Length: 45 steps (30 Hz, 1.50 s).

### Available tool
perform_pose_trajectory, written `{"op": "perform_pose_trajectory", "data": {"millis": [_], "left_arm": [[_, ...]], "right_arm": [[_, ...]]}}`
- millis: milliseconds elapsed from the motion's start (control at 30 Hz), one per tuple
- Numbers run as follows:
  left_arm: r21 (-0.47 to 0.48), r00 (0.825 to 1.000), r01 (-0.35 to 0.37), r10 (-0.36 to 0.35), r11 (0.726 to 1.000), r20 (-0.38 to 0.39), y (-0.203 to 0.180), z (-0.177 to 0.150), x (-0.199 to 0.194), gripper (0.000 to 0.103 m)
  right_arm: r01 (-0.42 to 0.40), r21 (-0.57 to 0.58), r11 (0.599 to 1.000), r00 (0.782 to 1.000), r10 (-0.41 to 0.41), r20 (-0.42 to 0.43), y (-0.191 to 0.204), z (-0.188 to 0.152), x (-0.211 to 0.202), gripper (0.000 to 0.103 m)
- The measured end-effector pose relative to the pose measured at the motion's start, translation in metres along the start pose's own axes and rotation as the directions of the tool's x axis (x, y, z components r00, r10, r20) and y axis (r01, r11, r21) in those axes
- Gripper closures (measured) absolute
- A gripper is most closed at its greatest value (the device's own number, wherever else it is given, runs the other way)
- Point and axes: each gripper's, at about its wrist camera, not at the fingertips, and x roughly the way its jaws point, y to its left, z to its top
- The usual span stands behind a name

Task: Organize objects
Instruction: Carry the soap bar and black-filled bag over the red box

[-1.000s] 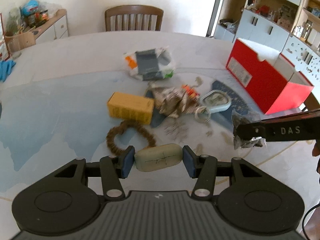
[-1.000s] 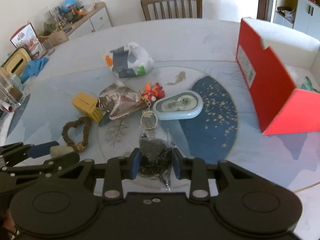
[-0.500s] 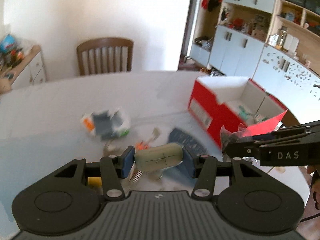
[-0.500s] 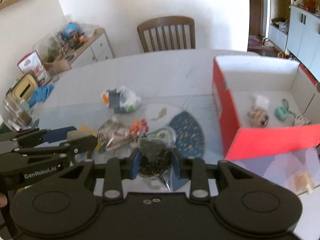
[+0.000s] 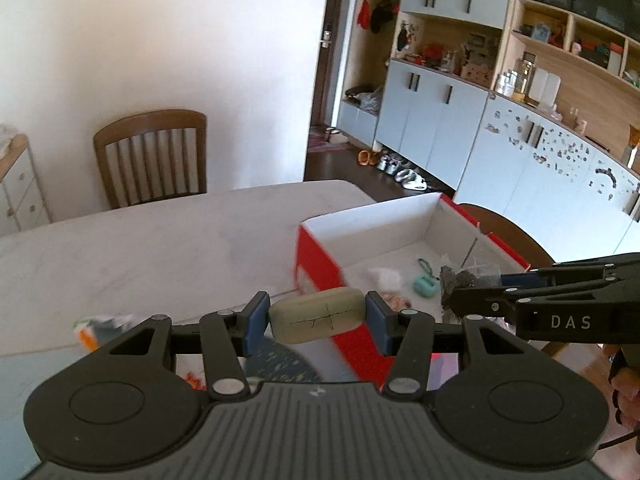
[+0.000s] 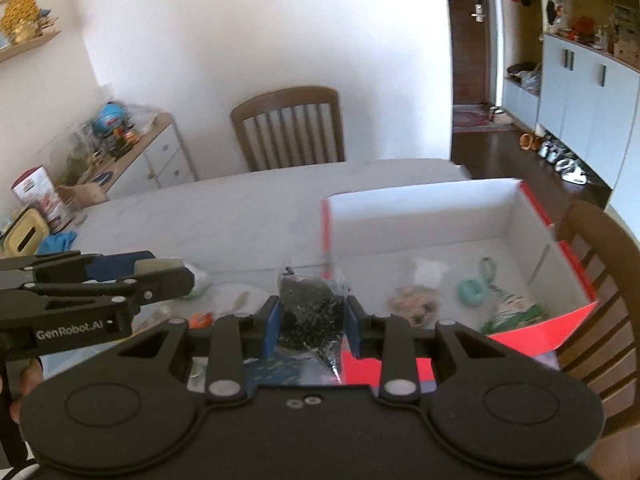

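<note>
My left gripper (image 5: 317, 316) is shut on a grey-green oval case (image 5: 318, 314) with a pen cross on it, held in the air just left of the red box (image 5: 320, 264). My right gripper (image 6: 311, 316) is shut on a clear bag of dark bits (image 6: 310, 304), held above the box's front left corner (image 6: 326, 216). The box is open, white inside, and holds a teal keyring (image 6: 470, 290), a white packet (image 6: 430, 270), a round snack pack (image 6: 412, 306) and a green-striped item (image 6: 512, 308). The right gripper also shows in the left wrist view (image 5: 460, 284), and the left gripper in the right wrist view (image 6: 160, 272).
A white table (image 5: 160, 240) carries a plastic bag (image 5: 100, 328) and small orange items (image 6: 200, 318) below the grippers. Wooden chairs stand at the far side (image 6: 288, 128) and at the right (image 6: 592, 264). A sideboard with clutter (image 6: 120, 144) is at the left, cabinets (image 5: 440, 120) at the right.
Both grippers rose from the table and swung right toward the red box, each still holding its item. The box interior has come into view.
</note>
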Motion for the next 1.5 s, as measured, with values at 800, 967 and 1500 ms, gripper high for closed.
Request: {"op": "perform_pose_trajectory", "data": {"millis": [800, 967, 1500], "left_arm": [[0.099, 0.990, 0.030, -0.016, 0.995, -0.141, -0.112, 0.026, 0.119, 0.052], [0.122, 0.981, 0.029, -0.005, 0.992, -0.192, -0.125, 0.025, 0.147, 0.052], [0.112, 0.936, -0.014, 0.052, 0.994, -0.347, -0.124, 0.023, 0.226, 0.052]], "right_arm": [[0.076, 0.048, 0.996, 0.997, -0.075, -0.024, -0.142, 0.040, 0.027, 0.071], [0.077, 0.027, 0.997, 0.995, -0.075, -0.070, -0.151, 0.043, 0.054, 0.071], [0.066, 0.006, 0.998, 0.970, -0.063, -0.235, -0.169, 0.048, 0.136, 0.071]]}}
